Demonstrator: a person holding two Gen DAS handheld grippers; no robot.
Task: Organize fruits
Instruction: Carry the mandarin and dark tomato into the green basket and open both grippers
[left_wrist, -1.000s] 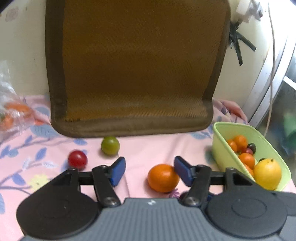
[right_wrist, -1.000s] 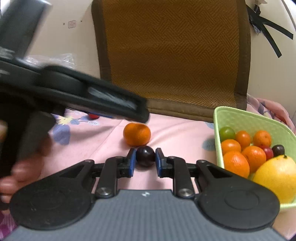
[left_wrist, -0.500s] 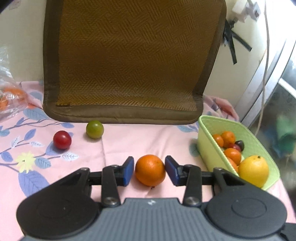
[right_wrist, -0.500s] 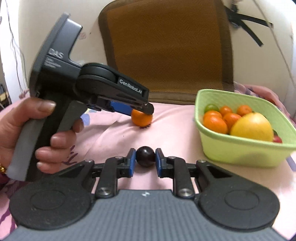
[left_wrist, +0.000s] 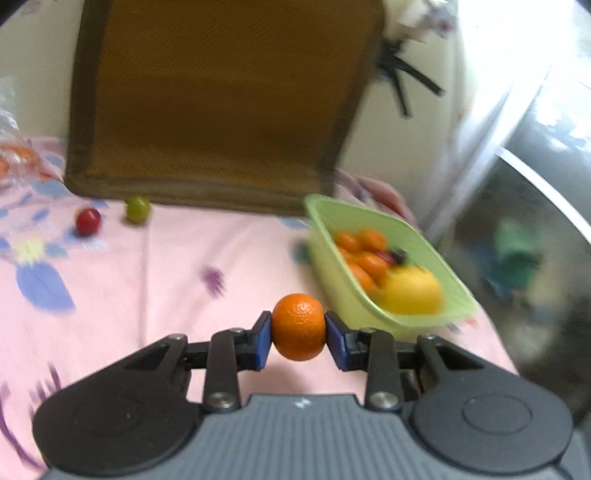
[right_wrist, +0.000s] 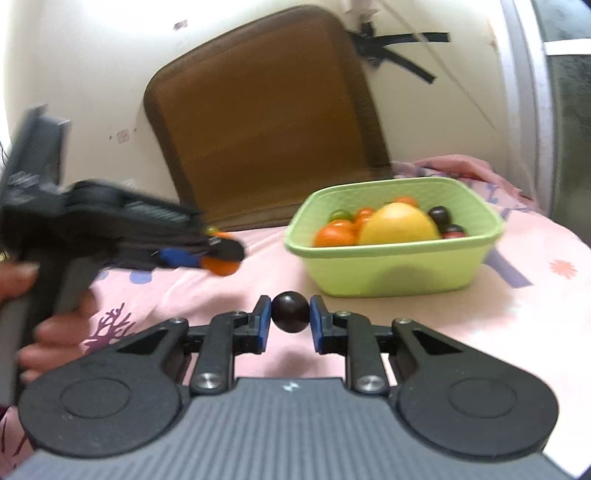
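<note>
2 grippers raised near the green basket (right_wrist: 395, 266): your left gripper (left_wrist: 298, 332) pinches an orange (left_wrist: 298, 326), your right gripper (right_wrist: 290, 318) a dark plum (right_wrist: 290, 312).

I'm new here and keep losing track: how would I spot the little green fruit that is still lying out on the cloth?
Find the big brown cushion propped against the wall. Along its bottom edge, towards the left, two small round fruits sit on the pink flowered cloth. The green fruit is the one nearer the cushion; the red fruit lies just left of it.
</note>
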